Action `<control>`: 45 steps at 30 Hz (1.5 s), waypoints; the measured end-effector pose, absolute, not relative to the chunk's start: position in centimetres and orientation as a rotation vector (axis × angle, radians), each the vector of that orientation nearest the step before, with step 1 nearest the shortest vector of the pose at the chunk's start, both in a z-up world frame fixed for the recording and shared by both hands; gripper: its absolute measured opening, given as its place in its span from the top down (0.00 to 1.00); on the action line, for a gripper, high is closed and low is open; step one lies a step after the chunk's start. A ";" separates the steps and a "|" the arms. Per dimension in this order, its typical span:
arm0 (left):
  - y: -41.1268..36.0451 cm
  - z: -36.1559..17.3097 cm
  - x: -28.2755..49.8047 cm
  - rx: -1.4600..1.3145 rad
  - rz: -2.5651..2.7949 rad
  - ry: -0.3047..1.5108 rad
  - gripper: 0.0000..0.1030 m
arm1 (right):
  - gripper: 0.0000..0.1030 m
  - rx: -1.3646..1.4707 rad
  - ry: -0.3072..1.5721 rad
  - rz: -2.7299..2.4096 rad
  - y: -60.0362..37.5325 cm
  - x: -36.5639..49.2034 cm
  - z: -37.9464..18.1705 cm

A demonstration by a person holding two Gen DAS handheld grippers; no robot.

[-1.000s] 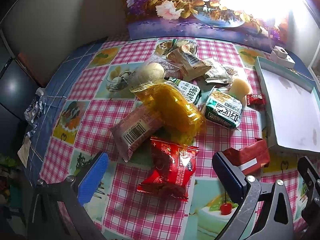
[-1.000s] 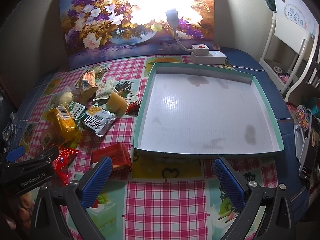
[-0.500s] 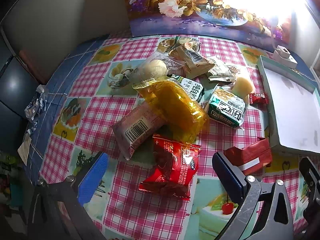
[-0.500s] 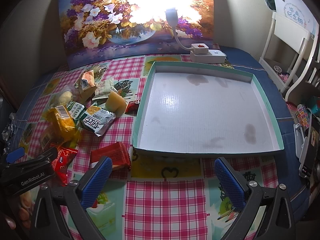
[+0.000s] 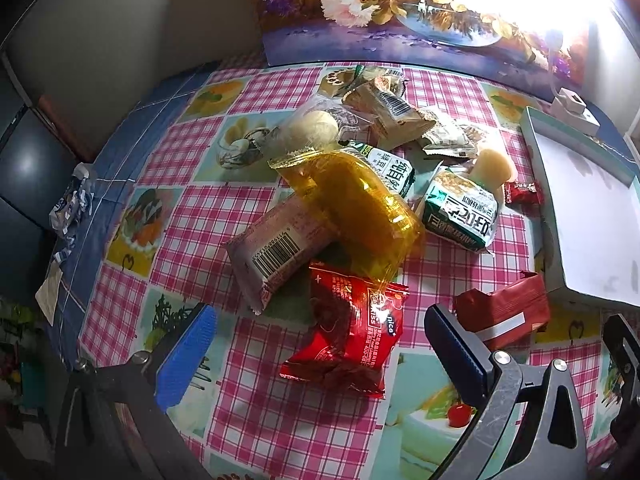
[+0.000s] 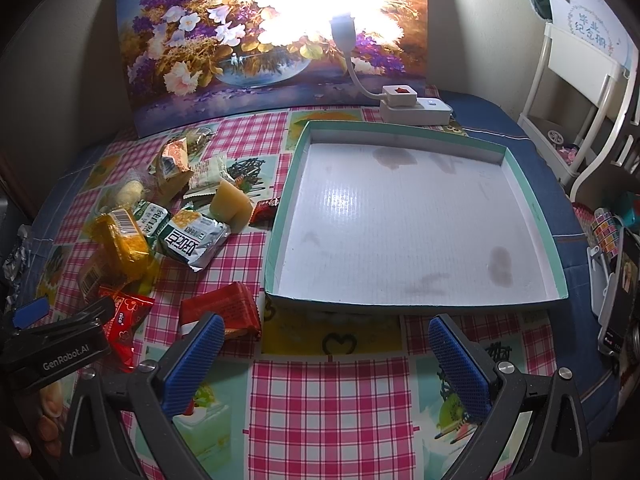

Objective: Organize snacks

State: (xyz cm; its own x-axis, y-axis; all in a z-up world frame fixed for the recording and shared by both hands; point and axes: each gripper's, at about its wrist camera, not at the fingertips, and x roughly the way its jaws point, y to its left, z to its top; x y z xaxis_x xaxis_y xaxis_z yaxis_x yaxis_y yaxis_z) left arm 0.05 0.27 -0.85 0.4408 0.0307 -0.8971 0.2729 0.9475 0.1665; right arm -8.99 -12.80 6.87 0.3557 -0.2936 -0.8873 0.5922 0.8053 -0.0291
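A heap of wrapped snacks lies on the checked tablecloth: a yellow packet (image 5: 352, 204), a pink bar (image 5: 276, 248), a shiny red packet (image 5: 352, 328), a dark red packet (image 5: 504, 312) and a green-and-white packet (image 5: 460, 212). My left gripper (image 5: 320, 348) is open, low over the shiny red packet, which lies between its blue pads. An empty teal-rimmed white tray (image 6: 412, 220) sits to the right of the heap. My right gripper (image 6: 326, 364) is open just in front of the tray's near rim, holding nothing; the dark red packet (image 6: 220, 308) lies by its left pad.
A flower painting (image 6: 272, 40) leans on the wall behind the table. A white power strip with a lit lamp (image 6: 412, 106) sits behind the tray. A white rack (image 6: 580, 92) and a phone stand (image 6: 616, 292) are at the right. The table's left edge drops off past a crumpled wrapper (image 5: 68, 208).
The left gripper has moved slightly forward toward the snack heap, so the red packet sits deeper between its pads. The right gripper has barely shifted.
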 end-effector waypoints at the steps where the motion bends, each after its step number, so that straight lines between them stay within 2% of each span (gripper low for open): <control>1: 0.3 -0.9 0.1 0.306 -0.153 1.110 0.00 | 0.00 0.321 1.063 -0.585 -12.8 -9.0 6.9; 19: 1.2 -1.9 0.5 0.271 -0.166 1.175 0.00 | 0.00 0.319 1.111 -0.569 -12.6 -8.4 6.1; 33: 2.0 -4.4 1.3 0.203 -0.201 1.306 0.01 | 0.00 0.261 1.231 -0.364 -9.0 -5.2 2.4; 36: 2.1 -4.8 1.6 0.190 -0.212 1.320 0.07 | 0.00 0.242 1.255 -0.323 -8.4 -4.4 1.6; 37: 2.1 -5.0 1.7 0.186 -0.216 1.324 0.12 | 0.00 0.236 1.262 -0.314 -8.2 -4.2 1.3; 45: 2.2 -6.1 2.1 0.167 -0.227 1.345 0.23 | 0.00 0.207 1.298 -0.280 -7.7 -2.2 -0.3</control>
State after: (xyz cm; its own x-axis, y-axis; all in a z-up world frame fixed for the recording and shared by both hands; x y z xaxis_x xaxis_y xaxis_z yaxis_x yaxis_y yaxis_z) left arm 2.09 2.20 -6.08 0.2077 -0.0659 -0.9760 0.2576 0.9662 -0.0104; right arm -2.19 -7.71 -0.32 0.2431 -0.0877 -0.9660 0.3185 0.9479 -0.0059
